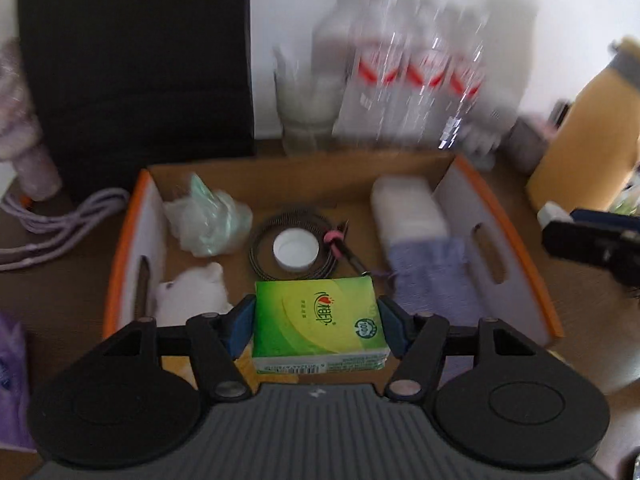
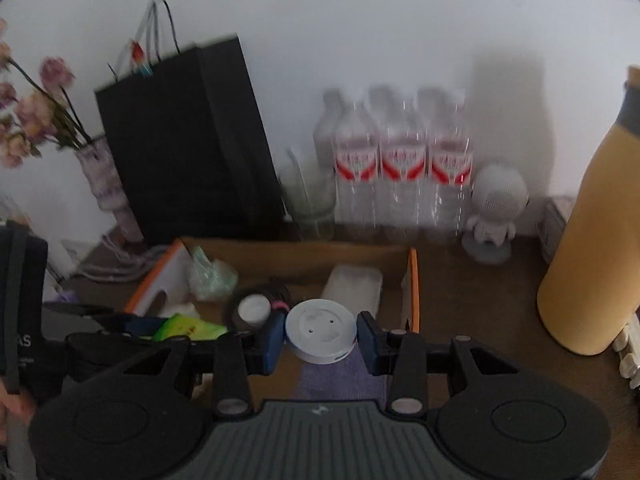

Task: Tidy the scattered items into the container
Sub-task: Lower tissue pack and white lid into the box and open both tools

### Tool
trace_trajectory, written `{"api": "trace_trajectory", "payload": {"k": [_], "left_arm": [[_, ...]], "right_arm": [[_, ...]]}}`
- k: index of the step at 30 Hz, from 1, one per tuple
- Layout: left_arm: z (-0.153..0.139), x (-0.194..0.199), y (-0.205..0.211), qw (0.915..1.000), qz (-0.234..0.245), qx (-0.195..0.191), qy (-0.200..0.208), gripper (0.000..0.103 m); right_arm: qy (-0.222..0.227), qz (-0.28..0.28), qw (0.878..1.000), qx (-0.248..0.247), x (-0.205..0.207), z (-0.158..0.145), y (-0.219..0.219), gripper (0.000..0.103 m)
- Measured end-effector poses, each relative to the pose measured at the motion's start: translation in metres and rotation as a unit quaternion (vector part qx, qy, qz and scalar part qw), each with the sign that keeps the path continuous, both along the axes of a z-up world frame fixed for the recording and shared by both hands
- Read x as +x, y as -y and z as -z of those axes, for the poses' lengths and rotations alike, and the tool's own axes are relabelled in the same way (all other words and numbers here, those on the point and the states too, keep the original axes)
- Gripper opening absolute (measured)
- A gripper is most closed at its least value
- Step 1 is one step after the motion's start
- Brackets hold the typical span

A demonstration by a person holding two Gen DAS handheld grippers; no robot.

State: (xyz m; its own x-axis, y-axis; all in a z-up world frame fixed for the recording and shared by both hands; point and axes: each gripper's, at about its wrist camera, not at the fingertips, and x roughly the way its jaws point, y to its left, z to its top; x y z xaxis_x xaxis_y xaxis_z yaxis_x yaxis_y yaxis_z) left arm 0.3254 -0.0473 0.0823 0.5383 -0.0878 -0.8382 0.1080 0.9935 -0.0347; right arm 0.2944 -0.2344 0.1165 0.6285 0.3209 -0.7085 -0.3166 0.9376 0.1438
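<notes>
We worked at a dark wooden worktop (image 2: 480,280) against a white wall (image 2: 360,40). Our left gripper (image 1: 316,322) had its jaws clamped on a green tissue pack (image 1: 320,320) marked "100%", over the box (image 1: 500,216). Our right gripper (image 2: 320,338) gripped a white disc (image 2: 320,330).

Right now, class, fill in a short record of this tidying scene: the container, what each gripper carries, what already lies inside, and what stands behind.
container: cardboard box with orange-edged sides, open top
left gripper: shut on green tissue pack, over the box's near edge
right gripper: shut on white round disc, near the box
already inside: white cap within a coiled cable, crumpled plastic bag, purple cloth, white bottle
behind box: water bottles, black paper bag, glass
right of box: yellow flask
</notes>
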Motion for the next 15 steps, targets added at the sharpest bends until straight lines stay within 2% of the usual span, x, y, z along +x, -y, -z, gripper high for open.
{"api": "trace_trajectory", "payload": {"k": [4, 8, 11, 15], "left_arm": [[0.027, 0.028, 0.004, 0.9996, -0.006, 0.016, -0.024, 0.066], [0.039, 0.037, 0.002, 0.9989, 0.005, 0.014, -0.045, 0.069], [0.041, 0.038, -0.001, 0.9988, 0.005, 0.011, -0.047, 0.070], [0.025, 0.031, -0.009, 0.9991, -0.002, -0.003, -0.043, 0.072]], "right_arm": [[-0.054, 0.004, 0.996, -0.074, 0.033, 0.047, -0.025, 0.038], [-0.088, 0.003, 0.991, -0.097, 0.049, 0.073, -0.031, 0.038], [-0.105, 0.017, 0.990, -0.091, 0.059, 0.076, -0.031, 0.044], [-0.122, 0.035, 0.991, -0.041, 0.067, 0.064, -0.021, 0.050]]}}
